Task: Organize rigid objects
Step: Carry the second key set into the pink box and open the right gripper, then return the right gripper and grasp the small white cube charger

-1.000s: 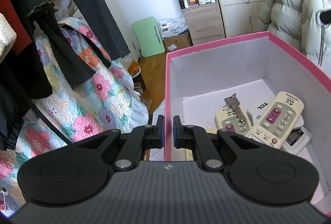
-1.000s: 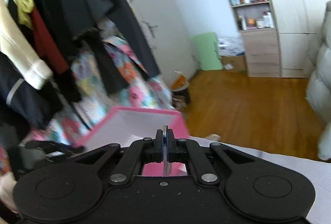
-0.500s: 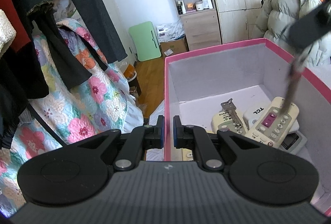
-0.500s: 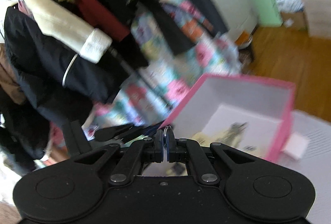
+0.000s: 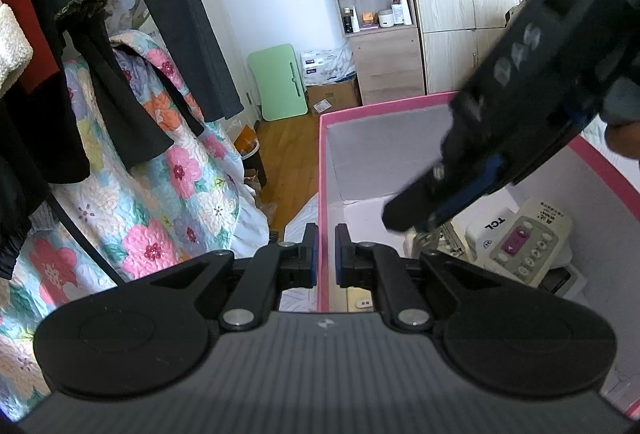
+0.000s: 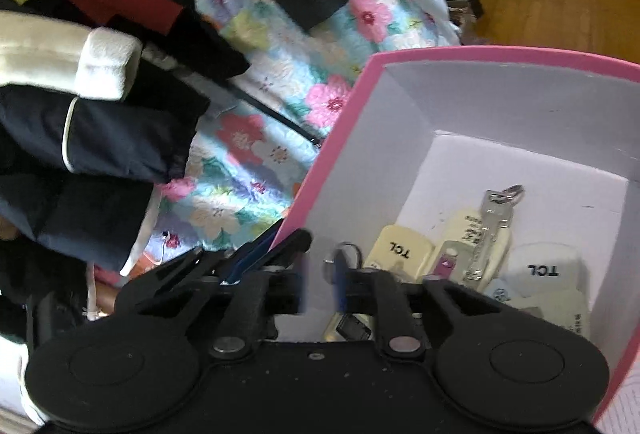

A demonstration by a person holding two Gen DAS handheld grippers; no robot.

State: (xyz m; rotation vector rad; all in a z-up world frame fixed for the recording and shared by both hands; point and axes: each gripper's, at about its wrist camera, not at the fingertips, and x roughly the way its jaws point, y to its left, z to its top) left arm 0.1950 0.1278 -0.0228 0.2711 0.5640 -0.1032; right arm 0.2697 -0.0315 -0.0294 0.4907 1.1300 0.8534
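Hanging dark clothes and a floral quilt crowd the left side. The left gripper straddles the pink box's wall, its gap narrow. The right gripper hangs inside the box, fingers parted; a silver key ring sits by one finger, grip unclear. Cream remotes and a silver key lie on the box floor.

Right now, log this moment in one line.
left tool: straddles pink box wall | right tool: open over box | remotes: in box

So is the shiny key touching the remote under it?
Touching. The right wrist view shows the silver key lying flat across the cream remote, with no gap between them.
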